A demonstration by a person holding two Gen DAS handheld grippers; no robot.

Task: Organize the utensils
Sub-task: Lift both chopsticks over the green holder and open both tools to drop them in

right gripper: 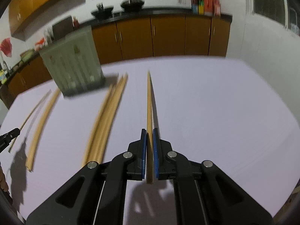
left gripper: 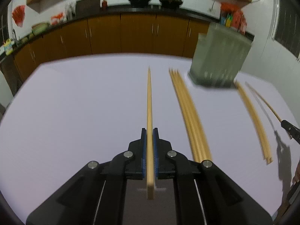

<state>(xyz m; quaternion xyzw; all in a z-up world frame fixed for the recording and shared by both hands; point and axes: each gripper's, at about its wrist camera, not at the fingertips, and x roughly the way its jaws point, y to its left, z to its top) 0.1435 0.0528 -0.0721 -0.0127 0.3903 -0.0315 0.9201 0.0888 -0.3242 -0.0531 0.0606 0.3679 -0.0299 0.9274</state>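
Observation:
My left gripper (left gripper: 149, 131) is shut on a wooden chopstick (left gripper: 149, 101) that points straight ahead above the white table (left gripper: 75, 103). My right gripper (right gripper: 149, 132) is shut on another wooden chopstick (right gripper: 149, 101), also pointing forward. A grey utensil holder (left gripper: 219, 58) stands at the far right in the left wrist view and at the far left in the right wrist view (right gripper: 73, 63). A bundle of chopsticks (left gripper: 189, 114) lies on the table between the grippers; it also shows in the right wrist view (right gripper: 105, 120). A pair of chopsticks (left gripper: 255, 121) lies further right.
The right gripper's tip (left gripper: 289, 129) with its chopstick shows at the right edge of the left wrist view. The left gripper's tip (right gripper: 8, 136) shows at the left edge of the right wrist view. Brown kitchen cabinets (left gripper: 120, 35) and a countertop with pots stand beyond the table.

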